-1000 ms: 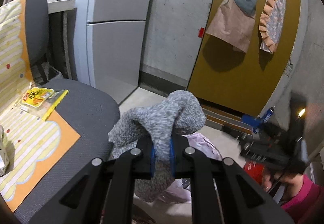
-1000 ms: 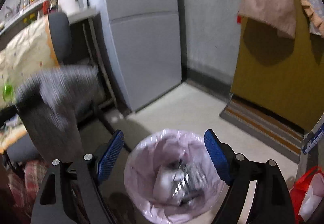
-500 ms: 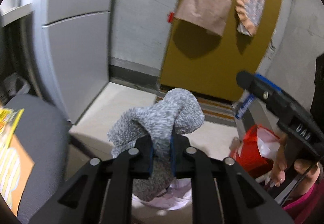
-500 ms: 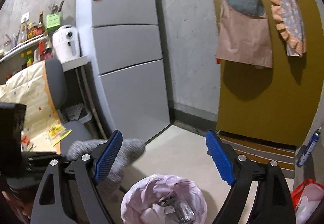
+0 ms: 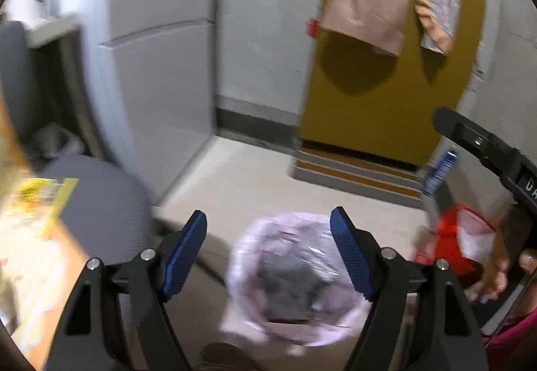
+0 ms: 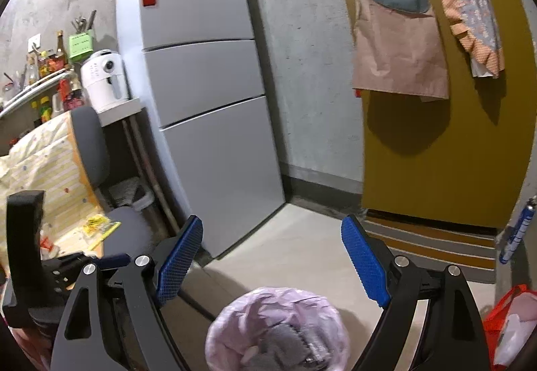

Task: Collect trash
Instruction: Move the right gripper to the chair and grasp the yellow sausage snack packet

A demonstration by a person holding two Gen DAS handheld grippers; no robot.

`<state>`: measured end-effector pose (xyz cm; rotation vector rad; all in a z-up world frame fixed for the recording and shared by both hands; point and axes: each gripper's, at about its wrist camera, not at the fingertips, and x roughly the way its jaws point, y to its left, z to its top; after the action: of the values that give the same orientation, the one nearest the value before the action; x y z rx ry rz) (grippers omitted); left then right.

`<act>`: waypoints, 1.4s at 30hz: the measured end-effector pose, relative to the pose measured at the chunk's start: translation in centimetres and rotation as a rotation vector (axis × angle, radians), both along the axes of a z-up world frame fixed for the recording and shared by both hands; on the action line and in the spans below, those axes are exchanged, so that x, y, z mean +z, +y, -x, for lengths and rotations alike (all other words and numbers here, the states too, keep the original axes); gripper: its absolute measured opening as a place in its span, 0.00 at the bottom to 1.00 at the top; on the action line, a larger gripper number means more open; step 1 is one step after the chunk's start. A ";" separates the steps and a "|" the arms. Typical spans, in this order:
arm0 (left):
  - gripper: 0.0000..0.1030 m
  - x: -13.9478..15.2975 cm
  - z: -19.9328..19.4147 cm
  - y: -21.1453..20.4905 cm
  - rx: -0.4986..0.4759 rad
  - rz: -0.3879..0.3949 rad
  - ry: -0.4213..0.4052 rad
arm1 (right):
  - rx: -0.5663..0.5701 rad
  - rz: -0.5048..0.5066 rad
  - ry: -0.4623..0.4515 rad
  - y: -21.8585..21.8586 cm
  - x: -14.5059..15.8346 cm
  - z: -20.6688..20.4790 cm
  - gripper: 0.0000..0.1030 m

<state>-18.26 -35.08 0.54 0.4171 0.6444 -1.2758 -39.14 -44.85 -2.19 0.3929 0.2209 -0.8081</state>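
A bin lined with a pale pink bag (image 5: 295, 280) stands on the floor below both grippers; it also shows in the right wrist view (image 6: 278, 330). A grey fuzzy sock (image 5: 288, 287) lies inside it, also seen in the right wrist view (image 6: 282, 342). My left gripper (image 5: 268, 233) is open and empty above the bin. My right gripper (image 6: 272, 243) is open and empty above the bin's far side. A yellow snack wrapper (image 6: 97, 225) lies on the chair seat at the left, blurred in the left wrist view (image 5: 43, 199).
A grey office chair (image 6: 90, 149) with a striped yellow cloth stands at the left. A grey fridge (image 6: 208, 102) is behind it. A mustard door (image 6: 436, 152) with hanging aprons is at the right. A red bag (image 5: 459, 236) sits on the floor at the right.
My left gripper has opened and the grey sock has dropped into the bin. The left view has swung back toward the chair. The right gripper has stayed open.
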 end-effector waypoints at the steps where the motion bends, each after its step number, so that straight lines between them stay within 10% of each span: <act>1: 0.72 0.3 -0.7 1.4 0.047 0.016 -0.022 | 0.016 -0.001 0.000 0.3 0.0 -0.4 0.82; 23: 0.77 2.0 -14.2 26.6 0.769 0.043 -0.069 | 0.609 0.052 0.135 10.9 0.2 -21.3 0.82; 42: 0.78 1.1 -22.6 28.8 0.919 0.034 -0.037 | 0.736 -0.053 0.408 8.4 -4.4 -45.2 0.82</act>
<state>4.37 -6.30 1.67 0.0786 0.6648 -0.4007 6.06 -36.43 -6.58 0.1657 0.7212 -0.1451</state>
